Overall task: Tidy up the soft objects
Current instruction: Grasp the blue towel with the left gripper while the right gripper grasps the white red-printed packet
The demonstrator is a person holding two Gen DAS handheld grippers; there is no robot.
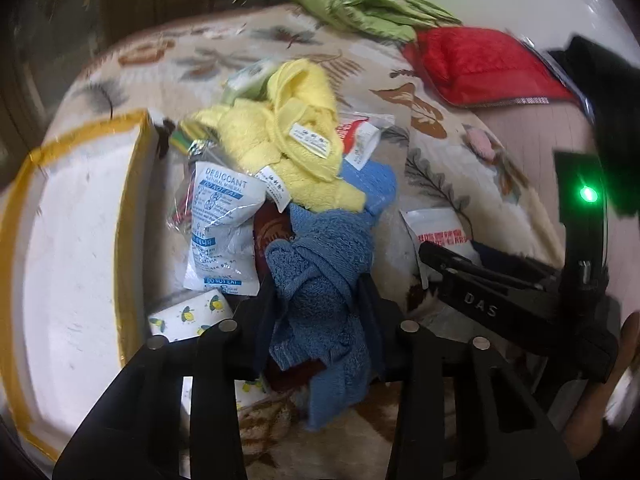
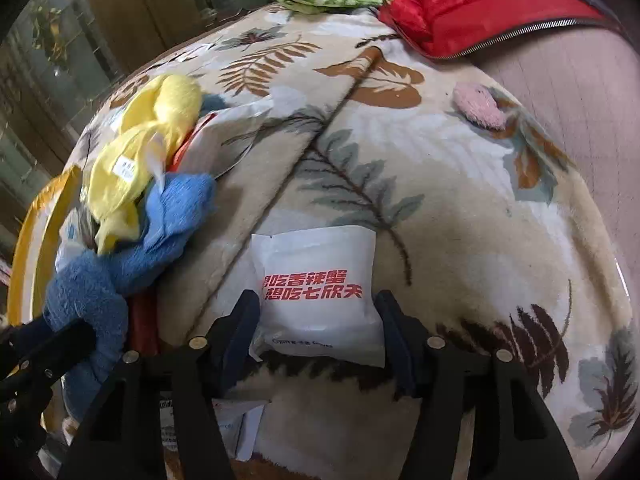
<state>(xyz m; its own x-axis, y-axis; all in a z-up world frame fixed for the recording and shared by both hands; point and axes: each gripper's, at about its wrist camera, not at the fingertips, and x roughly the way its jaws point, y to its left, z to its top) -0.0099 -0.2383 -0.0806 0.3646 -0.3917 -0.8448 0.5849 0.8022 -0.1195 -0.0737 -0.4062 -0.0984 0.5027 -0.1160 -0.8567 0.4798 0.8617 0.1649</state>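
Observation:
My left gripper point(image 1: 318, 296) is shut on a dark blue towel point(image 1: 320, 280), which hangs bunched between its fingers; the towel also shows in the right wrist view point(image 2: 92, 292). Behind it lie a yellow towel point(image 1: 288, 136), a lighter blue cloth point(image 1: 374, 184) and a white desiccant packet point(image 1: 220, 232). My right gripper point(image 2: 318, 312) is open, its fingers on either side of a white packet with red print point(image 2: 320, 280), which lies on the blanket. In the left wrist view the right gripper point(image 1: 452, 264) reaches in from the right over that packet point(image 1: 436, 226).
A white bin with a yellow rim point(image 1: 128, 216) stands at the left. A leaf-patterned blanket point(image 2: 440, 200) covers the surface. A green cloth point(image 1: 360, 0) and a red padded bag point(image 1: 480, 64) lie at the back. A small pink item point(image 2: 478, 108) lies at right. A lemon-print pack point(image 1: 188, 316) sits near the bin.

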